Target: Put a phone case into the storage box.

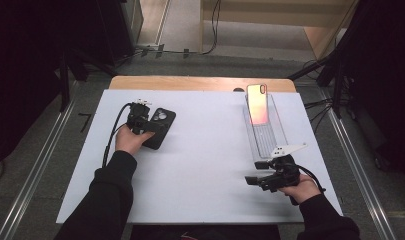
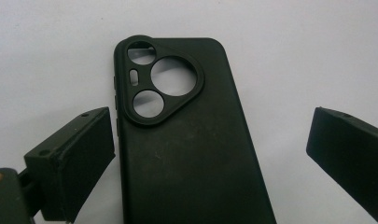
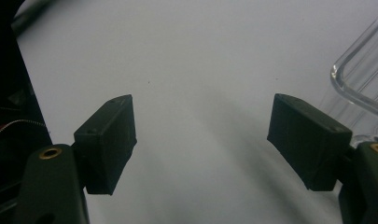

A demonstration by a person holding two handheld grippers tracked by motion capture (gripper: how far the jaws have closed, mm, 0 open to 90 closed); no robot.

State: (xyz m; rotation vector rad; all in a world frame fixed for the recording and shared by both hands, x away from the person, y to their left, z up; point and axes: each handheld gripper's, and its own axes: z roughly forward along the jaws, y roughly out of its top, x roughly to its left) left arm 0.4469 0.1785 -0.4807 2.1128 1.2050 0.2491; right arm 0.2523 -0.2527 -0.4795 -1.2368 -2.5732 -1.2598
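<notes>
Table (image 1: 200, 170) in the high view carries a white sheet; black case (image 1: 160, 127) lies flat at its left, camera cutout end pointing away from the person. Left gripper (image 1: 140, 119) sits right over the case's near-left part, held by left hand (image 1: 129, 140), cable trailing back along the sleeve. Right gripper (image 1: 262, 179) is low at the right near edge, jaws pointing left, grey plate on top, well apart from the case. Clear tray (image 1: 266, 131) runs lengthwise on the right side with a phone (image 1: 257, 104) propped at its far end (screen glowing pinkish-orange). Left gripper view: case (image 2: 186, 140) back side up, three round cutouts and a small slot in the raised camera frame, white sheet seen through them. Left gripper (image 2: 210, 158) jaws are spread wide, one on each side of the case; left one just beside the case's edge (contact can't be told), right one clearly off it. Right gripper view: right gripper (image 3: 200, 140) jaws are wide apart over bare white sheet, nothing between them; tray (image 3: 364, 79) corner just beyond the right jaw.
</notes>
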